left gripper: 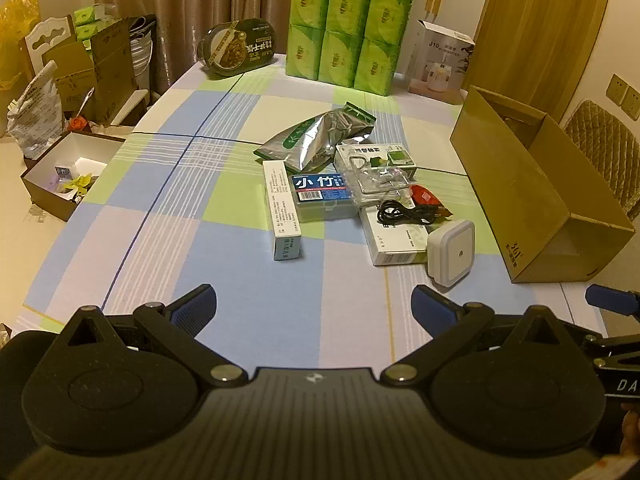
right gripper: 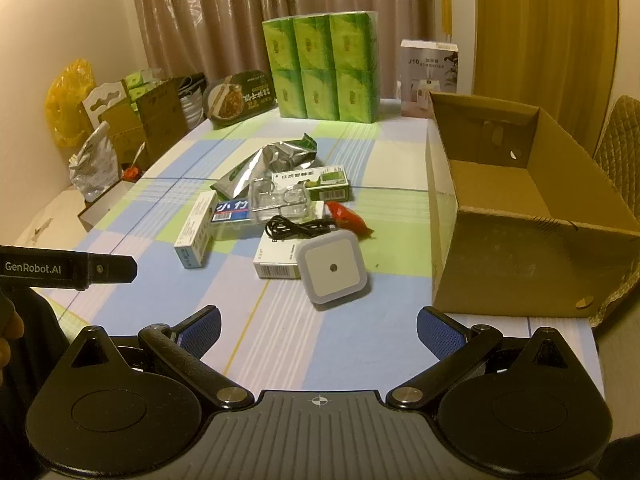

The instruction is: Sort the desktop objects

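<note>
Both tongs, left and right, hang wide apart and empty over the checked tabletop, where a heap of small goods lies mid-table beside an open carton at its right edge. The white night light, nearest the right tongs and leaning on a flat white box, looks light, rigid and smooth, best pinched across its flat sides, while the foil pouch will likely crumple and the black cable flop. Only the right view looks into the carton, apparently empty; only the left shows the open white box beside the table.
</note>
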`<state>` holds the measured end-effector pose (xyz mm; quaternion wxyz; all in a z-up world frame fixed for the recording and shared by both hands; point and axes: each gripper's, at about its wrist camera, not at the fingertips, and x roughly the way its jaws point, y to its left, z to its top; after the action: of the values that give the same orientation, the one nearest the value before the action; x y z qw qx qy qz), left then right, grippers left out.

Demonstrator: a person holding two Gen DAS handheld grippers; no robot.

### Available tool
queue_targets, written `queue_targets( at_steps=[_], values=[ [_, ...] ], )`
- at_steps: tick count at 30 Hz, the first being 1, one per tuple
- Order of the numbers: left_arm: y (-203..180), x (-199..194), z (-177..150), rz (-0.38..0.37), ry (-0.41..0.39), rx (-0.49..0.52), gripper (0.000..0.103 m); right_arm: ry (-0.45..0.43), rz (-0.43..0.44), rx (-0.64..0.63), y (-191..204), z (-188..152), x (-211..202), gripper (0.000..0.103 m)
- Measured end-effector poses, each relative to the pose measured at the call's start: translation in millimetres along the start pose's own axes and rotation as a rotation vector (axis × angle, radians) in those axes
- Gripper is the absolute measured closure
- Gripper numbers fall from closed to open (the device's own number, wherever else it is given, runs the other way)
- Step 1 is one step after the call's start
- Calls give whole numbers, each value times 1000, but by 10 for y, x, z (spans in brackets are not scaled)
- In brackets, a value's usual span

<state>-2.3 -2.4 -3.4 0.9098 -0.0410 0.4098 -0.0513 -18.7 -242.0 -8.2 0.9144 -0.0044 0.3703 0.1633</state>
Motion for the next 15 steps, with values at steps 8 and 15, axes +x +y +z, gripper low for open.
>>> queue_targets(
  at_steps=[8, 15],
  values=[
    [-5, 8, -10, -6, 3, 5, 1, 9, 4, 1, -18, -20, 34, 2],
    [3, 16, -21, -6, 6, 0, 1, 16, 9, 2, -28, -41, 40, 2]
  ],
)
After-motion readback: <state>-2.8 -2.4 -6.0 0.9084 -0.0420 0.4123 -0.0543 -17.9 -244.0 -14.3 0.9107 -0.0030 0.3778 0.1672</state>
